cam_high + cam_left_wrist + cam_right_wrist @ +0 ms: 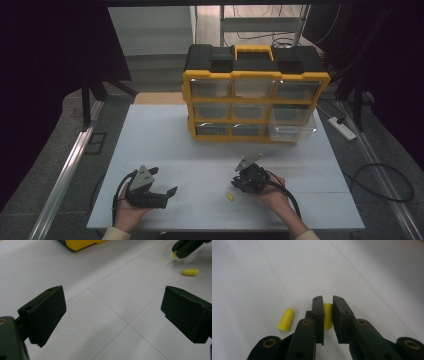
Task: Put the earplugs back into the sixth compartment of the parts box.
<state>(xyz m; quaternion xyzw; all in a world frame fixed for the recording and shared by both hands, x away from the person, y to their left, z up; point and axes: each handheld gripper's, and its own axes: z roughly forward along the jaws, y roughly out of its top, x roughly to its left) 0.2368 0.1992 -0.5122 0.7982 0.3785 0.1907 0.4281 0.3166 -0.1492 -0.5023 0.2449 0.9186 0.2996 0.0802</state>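
1. Holding one gripper in each hand, a person works at the near edge of a white table [150, 130]; two grippers and two yellow foam earplugs are in sight.
2. The left gripper [162, 182] rests near the table's near-left corner, its jaws spread wide with nothing between them.
3. The right gripper [328, 312] is clenched on one earplug [327, 317], which stands roughly along the jaws, its rounded end hidden between them.
4. The second earplug [286, 319] lies loose on the table just beside the right gripper's tips; in the high view it [230, 197] sits between the two grippers, its long axis flat on the surface.
5. Farther back stands one yellow-and-black parts organiser [256, 75] with nine clear drawers in three rows of three.
6. Its bottom-right drawer [294, 131] is pulled out; the contents of the drawers cannot be made out.
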